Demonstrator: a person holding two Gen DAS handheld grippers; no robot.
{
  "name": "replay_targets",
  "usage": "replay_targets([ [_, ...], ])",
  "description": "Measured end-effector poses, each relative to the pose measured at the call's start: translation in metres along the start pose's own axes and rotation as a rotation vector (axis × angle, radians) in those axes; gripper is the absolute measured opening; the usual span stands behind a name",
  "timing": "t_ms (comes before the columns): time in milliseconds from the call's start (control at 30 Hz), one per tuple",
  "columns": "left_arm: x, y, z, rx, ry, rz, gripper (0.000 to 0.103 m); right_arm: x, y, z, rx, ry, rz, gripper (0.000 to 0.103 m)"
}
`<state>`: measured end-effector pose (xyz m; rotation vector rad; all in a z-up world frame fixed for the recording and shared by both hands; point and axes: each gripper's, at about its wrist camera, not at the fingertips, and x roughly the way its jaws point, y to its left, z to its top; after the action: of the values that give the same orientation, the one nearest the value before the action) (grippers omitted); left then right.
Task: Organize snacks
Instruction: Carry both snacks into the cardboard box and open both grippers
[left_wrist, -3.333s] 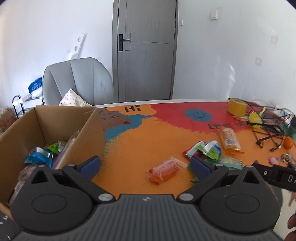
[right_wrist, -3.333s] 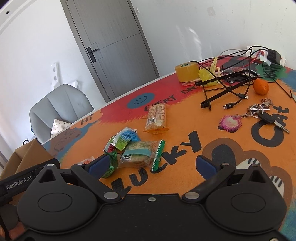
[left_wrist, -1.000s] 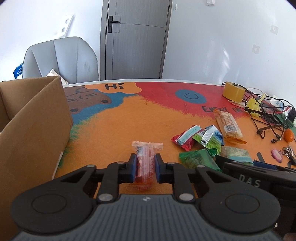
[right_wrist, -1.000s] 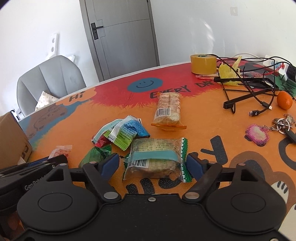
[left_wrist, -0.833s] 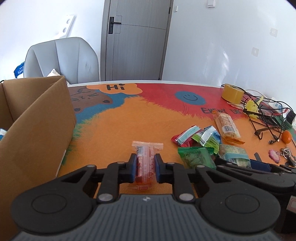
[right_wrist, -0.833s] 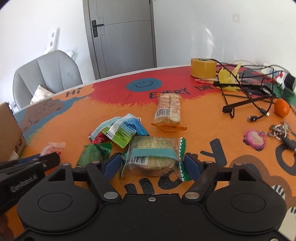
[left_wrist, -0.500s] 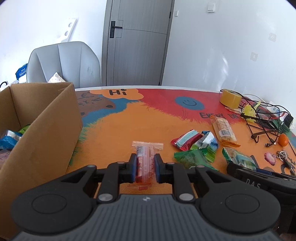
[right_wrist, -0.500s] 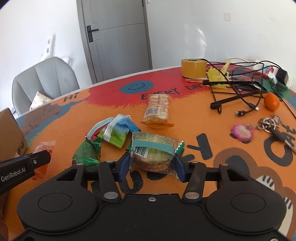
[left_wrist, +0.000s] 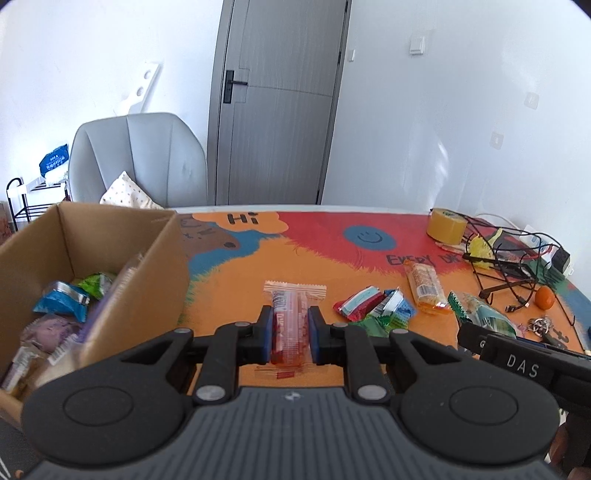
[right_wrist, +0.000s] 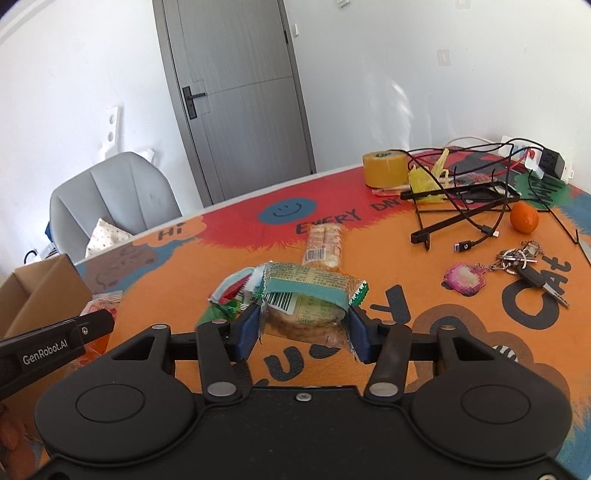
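Observation:
My left gripper (left_wrist: 290, 334) is shut on a red-orange snack packet (left_wrist: 291, 321) and holds it above the table, just right of an open cardboard box (left_wrist: 159, 280) with several snacks inside. My right gripper (right_wrist: 303, 328) is shut on a green-wrapped cracker pack (right_wrist: 310, 295) and holds it lifted over the table. That pack also shows in the left wrist view (left_wrist: 480, 314). On the table lie a pile of small packets (left_wrist: 373, 306) and a long biscuit pack (left_wrist: 423, 286), which also shows in the right wrist view (right_wrist: 325, 247).
A tape roll (right_wrist: 384, 168), a black wire stand with cables (right_wrist: 461, 199), an orange (right_wrist: 523, 218) and keys with a pink charm (right_wrist: 517, 258) fill the table's right side. A grey chair (left_wrist: 136, 158) stands behind the box.
Both grippers have risen with their snacks. The left has swung toward the box, so its inside shows. The right has lifted the cracker pack off the table.

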<state>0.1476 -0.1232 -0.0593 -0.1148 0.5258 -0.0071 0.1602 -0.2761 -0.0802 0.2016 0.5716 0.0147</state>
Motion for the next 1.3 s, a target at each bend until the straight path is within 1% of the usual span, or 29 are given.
replay_targets([
  [400,-0.053,0.021,0.015,-0.040,-0.101,0.006,0.018,-0.044,0.023,0.012,-0.034,-0.081,0.057,0.051],
  [700,-0.080,0.059,0.025,-0.096,-0.159,0.055,0.018,-0.061,0.053,0.017,-0.068,-0.121,0.114,0.051],
  [1000,-0.086,0.105,0.037,-0.147,-0.183,0.121,0.018,-0.054,0.092,0.022,-0.104,-0.133,0.180,0.051],
  [1300,-0.073,0.139,0.047,-0.178,-0.172,0.158,0.018,-0.038,0.130,0.028,-0.139,-0.132,0.236,0.051],
])
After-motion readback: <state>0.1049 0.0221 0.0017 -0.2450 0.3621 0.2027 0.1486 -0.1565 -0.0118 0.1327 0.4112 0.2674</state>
